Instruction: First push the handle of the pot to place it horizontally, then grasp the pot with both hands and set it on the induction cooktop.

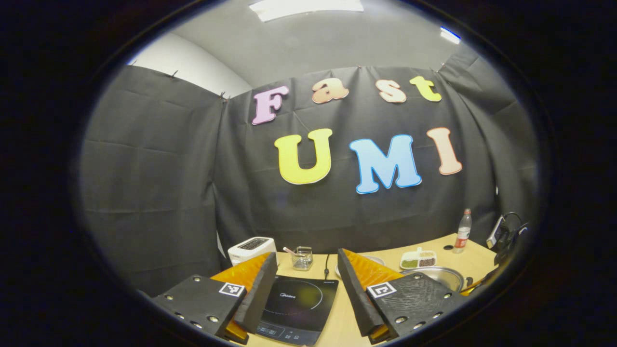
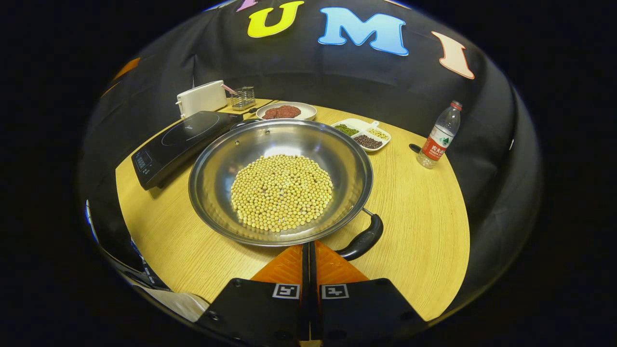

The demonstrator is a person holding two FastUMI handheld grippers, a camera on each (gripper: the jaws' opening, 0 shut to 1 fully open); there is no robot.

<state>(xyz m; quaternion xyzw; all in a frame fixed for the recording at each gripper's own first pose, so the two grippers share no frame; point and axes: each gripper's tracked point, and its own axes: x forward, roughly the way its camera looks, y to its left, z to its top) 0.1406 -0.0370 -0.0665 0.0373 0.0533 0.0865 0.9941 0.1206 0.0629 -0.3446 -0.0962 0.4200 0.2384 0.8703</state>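
In the right gripper view, the pot (image 2: pixel 280 182), a wide shallow steel pan, sits in the centre of the frame on the round wooden table (image 2: pixel 424 231). A heap of pale soybeans (image 2: pixel 282 192) covers its bottom. One dark handle (image 2: pixel 361 240) sticks out from the rim at the lower right of the pot, angled toward the bottom of the frame. The right gripper (image 2: pixel 308 250) shows at the bottom centre with its fingers pressed together, holding nothing; its tips lie just below the near rim of the pot and just left of the handle, though whether they touch the rim is hard to judge from this angle.

The induction cooktop (image 2: pixel 181 140) lies to the left of the pot, its near corner close to the rim. Behind it, at the upper left, stand a white toaster (image 2: pixel 201 98) and a small wire basket (image 2: pixel 242 98). A plate with reddish meat (image 2: pixel 286 112) sits above the pot, a divided dish of beans (image 2: pixel 365 135) to its upper right, and a water bottle (image 2: pixel 437 137) at the far right.

In the left gripper view, the left gripper (image 1: pixel 306 279) is spread wide at the bottom of the frame, empty, raised above the table with the cooktop (image 1: pixel 296 308) seen between its fingers. The pot's rim (image 1: pixel 441 275) peeks out at the lower right.
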